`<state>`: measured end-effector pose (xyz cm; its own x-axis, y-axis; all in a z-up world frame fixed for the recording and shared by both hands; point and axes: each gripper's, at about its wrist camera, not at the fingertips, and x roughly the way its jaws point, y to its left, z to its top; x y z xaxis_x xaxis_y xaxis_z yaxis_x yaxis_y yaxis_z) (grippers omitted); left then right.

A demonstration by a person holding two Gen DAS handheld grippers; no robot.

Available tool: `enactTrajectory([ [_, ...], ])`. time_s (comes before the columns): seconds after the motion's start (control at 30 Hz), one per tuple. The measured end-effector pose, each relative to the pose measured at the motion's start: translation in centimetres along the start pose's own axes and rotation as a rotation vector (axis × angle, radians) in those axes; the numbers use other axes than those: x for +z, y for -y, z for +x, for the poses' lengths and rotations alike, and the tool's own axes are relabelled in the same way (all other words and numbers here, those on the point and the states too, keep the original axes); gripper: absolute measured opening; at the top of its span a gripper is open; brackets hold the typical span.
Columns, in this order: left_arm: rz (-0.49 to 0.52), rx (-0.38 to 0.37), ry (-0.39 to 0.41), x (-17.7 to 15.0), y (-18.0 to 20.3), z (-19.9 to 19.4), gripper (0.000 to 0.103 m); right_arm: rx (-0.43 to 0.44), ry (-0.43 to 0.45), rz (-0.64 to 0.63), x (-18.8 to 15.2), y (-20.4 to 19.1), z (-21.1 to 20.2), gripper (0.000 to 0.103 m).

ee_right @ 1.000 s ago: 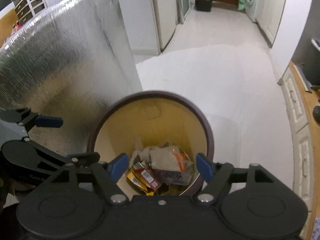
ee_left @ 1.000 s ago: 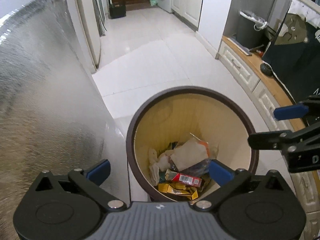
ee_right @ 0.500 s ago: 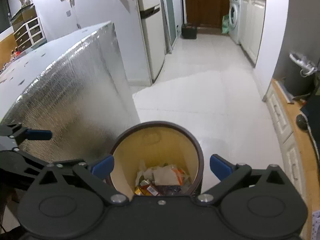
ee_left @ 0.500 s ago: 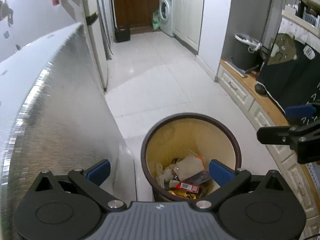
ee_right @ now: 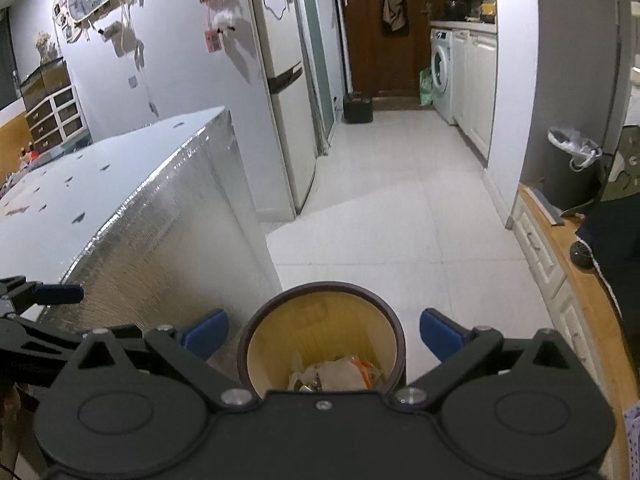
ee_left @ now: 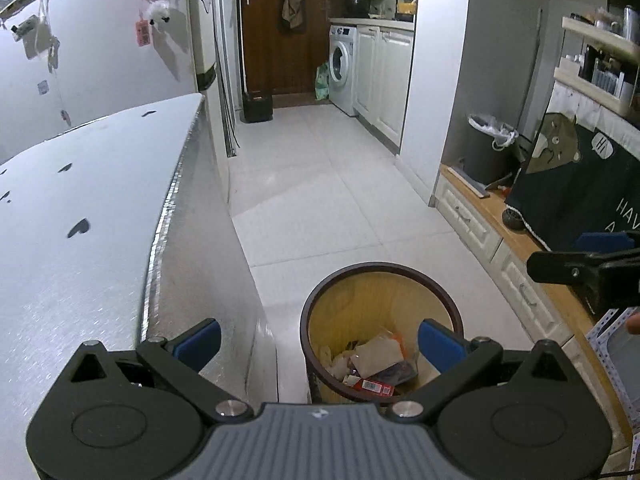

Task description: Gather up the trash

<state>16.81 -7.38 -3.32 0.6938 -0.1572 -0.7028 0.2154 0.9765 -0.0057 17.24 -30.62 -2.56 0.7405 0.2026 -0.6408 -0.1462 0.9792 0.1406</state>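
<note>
As bin (ee_right: 322, 336) sits below | both jaws wide, nothing btwn.

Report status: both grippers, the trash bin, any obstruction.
Left gripper open, empty. Right gripper open, empty. Trash bin upright, wrappers inside. Foil-covered counter close beside bin.

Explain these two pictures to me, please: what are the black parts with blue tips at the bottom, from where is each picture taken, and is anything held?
A person carries a hand-held gripper in each hand, and each gripper has a wide-angle camera looking forward along its two fingers. The black frame with blue tips is the gripper itself. One picture comes from the left gripper, the other from the right gripper. Both stand open and hold nothing. Below them, on the white tiled floor, stands a round bin with a dark rim and yellow inside. In it lie trash pieces: crumpled paper and wrappers. Beside the bin is a big block wrapped in silver foil. Each view also shows the other gripper at its edge.
</note>
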Motion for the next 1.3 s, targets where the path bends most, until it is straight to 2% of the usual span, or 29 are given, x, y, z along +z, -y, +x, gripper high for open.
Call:
enactTrajectory([
  [0.53, -0.005, 0.033, 0.074, -2.0, -1.5, -5.1, 0.103, -0.072, 0.084, 0.018, -3.2, -2.7, -5.2, 0.103],
  [0.97, -0.060, 0.050, 0.075, -4.3, -3.2, -6.5, 0.103, -0.124, 0.092, 0.016, -4.9, -4.1, -6.5, 0.103],
  [1.3, -0.058, 0.050, 0.073, -5.3, -3.3, -6.8, 0.103, -0.149, 0.066, -0.021, -5.7, -5.3, -6.0, 0.103],
])
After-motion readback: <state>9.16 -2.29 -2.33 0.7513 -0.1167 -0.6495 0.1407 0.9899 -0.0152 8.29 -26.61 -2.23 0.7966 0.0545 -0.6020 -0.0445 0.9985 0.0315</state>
